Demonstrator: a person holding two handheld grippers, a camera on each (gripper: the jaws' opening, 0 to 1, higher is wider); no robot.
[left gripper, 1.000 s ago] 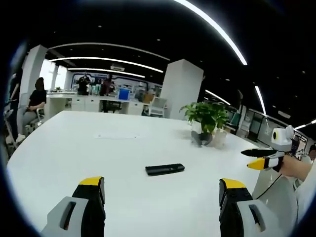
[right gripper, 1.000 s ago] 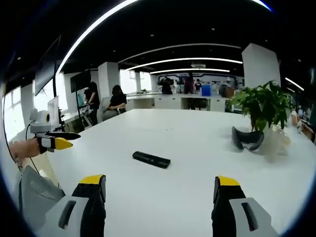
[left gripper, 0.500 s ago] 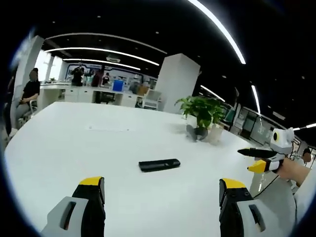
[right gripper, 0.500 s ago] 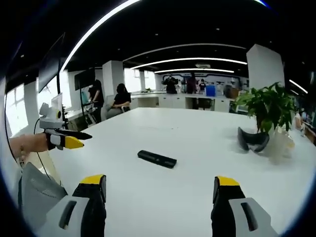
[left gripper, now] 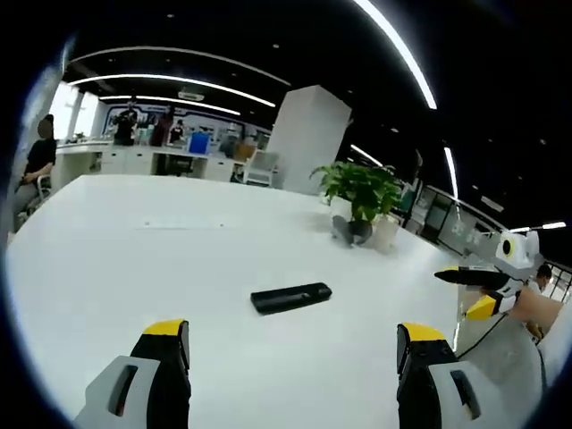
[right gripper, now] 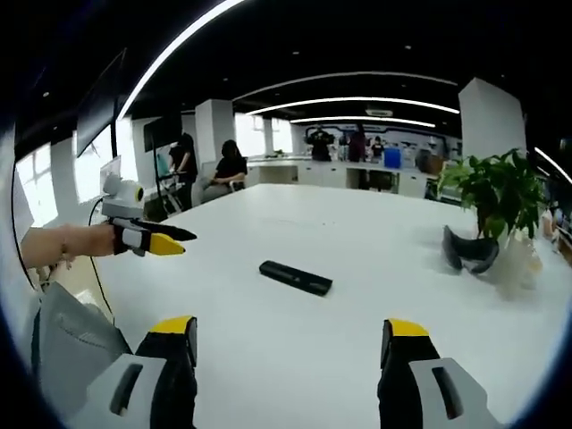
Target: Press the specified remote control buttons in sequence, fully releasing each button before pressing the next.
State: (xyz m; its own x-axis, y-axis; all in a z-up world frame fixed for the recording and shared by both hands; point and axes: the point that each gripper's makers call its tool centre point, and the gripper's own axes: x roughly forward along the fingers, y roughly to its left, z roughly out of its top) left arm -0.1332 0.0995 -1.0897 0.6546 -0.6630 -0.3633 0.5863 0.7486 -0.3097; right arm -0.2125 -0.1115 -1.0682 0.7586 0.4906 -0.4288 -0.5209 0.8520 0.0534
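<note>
I have both sets of tongs held wide apart and empty, the left tongs (left gripper: 290,357) and the right tongs (right gripper: 290,353) hovering above the near edge, each pointed toward the remote control (left gripper: 291,298), which lies flat on the white surface (left gripper: 134,259) well ahead of both and touched by neither. In the right gripper view the remote (right gripper: 296,278) sits slantwise across my line of approach, and the left tongs show off to the side with their tips nearly closed from that angle, though their own camera shows a clear gap. The main risk I see is the press itself: the remote is slim and light-looking on a smooth, glossy top, so a tip coming down off-centre or at a slant would probably skate it away or spin it rather than depress a button. I cannot make out any individual buttons from here, so hitting the wrong one, or two at once with a broad tip, is a real possibility. Swinging either camera too far could also lose the remote from sight. Beyond it stands a potted plant (left gripper: 359,190) with a dark curved object (right gripper: 469,252) at its base. The room is an open office with long ceiling light strips, a white pillar (left gripper: 307,134) and people at far desks.
</note>
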